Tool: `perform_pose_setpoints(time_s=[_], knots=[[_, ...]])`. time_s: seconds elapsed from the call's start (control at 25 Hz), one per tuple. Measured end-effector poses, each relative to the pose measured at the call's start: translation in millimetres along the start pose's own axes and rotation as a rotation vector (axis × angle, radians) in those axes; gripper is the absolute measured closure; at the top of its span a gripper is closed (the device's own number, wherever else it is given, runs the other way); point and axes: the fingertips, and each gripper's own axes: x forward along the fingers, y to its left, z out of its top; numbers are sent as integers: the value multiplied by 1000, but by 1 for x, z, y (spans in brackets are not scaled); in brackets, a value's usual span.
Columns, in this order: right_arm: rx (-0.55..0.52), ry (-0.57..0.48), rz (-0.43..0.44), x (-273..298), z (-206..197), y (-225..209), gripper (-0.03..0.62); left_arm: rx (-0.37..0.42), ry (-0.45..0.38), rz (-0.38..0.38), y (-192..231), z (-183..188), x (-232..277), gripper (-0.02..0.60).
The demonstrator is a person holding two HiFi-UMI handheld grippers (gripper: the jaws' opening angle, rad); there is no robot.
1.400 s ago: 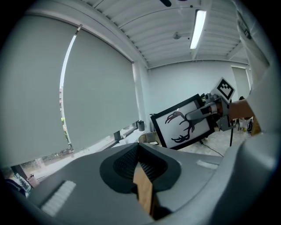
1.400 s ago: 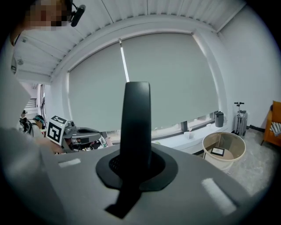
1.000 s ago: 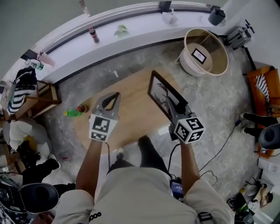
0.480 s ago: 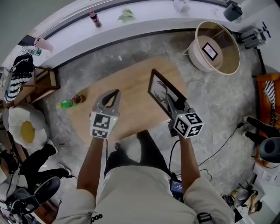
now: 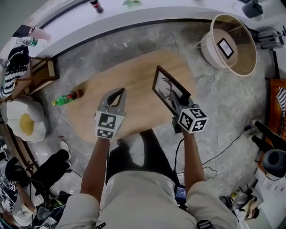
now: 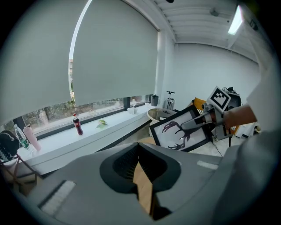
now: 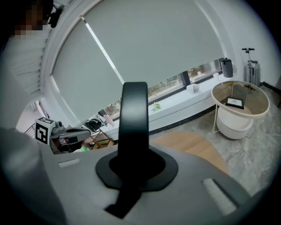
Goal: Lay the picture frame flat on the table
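Note:
The picture frame [image 5: 163, 86], black with a dark antler print, stands tilted on its edge over the right half of the oval wooden table [image 5: 129, 74]. My right gripper [image 5: 172, 97] is shut on its near edge; in the right gripper view that edge [image 7: 134, 110] rises as a black bar from between the jaws. My left gripper [image 5: 120, 92] hovers over the table's middle, shut with nothing in it, well left of the frame. The left gripper view shows the frame [image 6: 181, 132] held by the right gripper [image 6: 203, 120].
A round cream basket [image 5: 210, 47] with a small tablet inside stands on the floor at the far right. A green bottle [image 5: 61, 100] lies off the table's left end. A long white windowsill [image 5: 147, 11] runs along the back. A cable [image 5: 223, 147] trails on the floor at right.
The head view has shifted, so the room has slid down the picture. Both grippers and the tilted frame keep nearly the same pose over the table.

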Motion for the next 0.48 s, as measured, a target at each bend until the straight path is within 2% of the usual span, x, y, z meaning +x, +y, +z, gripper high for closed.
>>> perform_pose_setpoints(time_s=[0.48], knots=[[86, 100, 9, 57, -49, -48, 579, -47, 80, -26, -2, -52, 55, 571]])
